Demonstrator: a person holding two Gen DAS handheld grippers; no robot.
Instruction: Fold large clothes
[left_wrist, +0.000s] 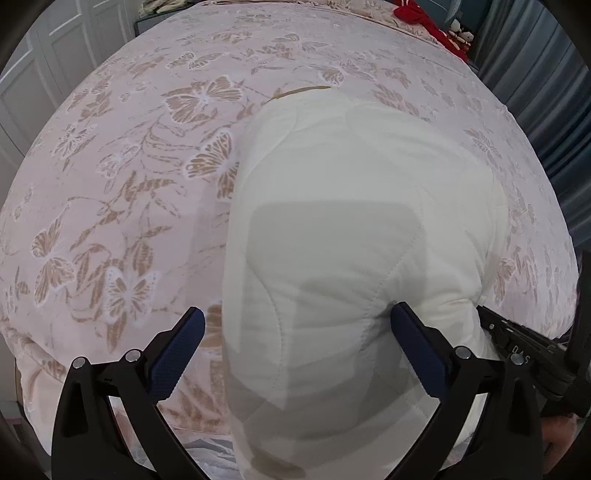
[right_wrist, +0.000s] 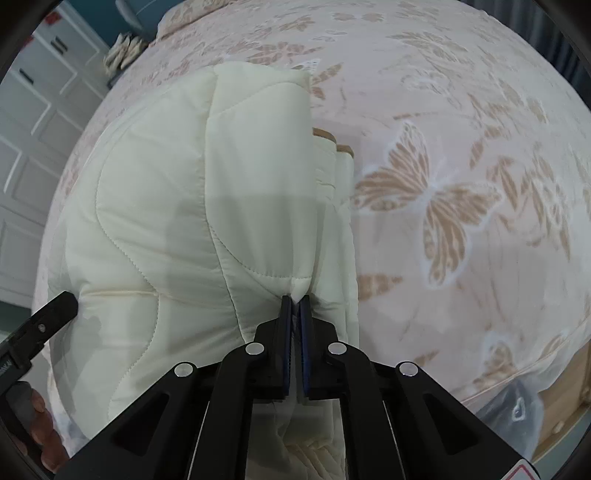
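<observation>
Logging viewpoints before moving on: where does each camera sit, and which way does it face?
Left wrist: on the left gripper, looking steeply down at the white quilted jacket on the butterfly bedspread; jaws open.
Right wrist: on the right gripper, looking down; jaws shut on the jacket's edge; fingers show lower left.
Shared: jacket, bedspread, each other's gripper.

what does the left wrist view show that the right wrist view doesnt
Only the left wrist view shows the left gripper with its jaws wide open, straddling the near edge of the white quilted jacket, and a red garment at the far end of the bed.

Only the right wrist view shows the right gripper shut on a fold of the jacket's edge, a small white label beyond the jacket, and tan trim at its stacked layers.

Both show the jacket lying partly folded on the butterfly bedspread and white panelled doors.
</observation>
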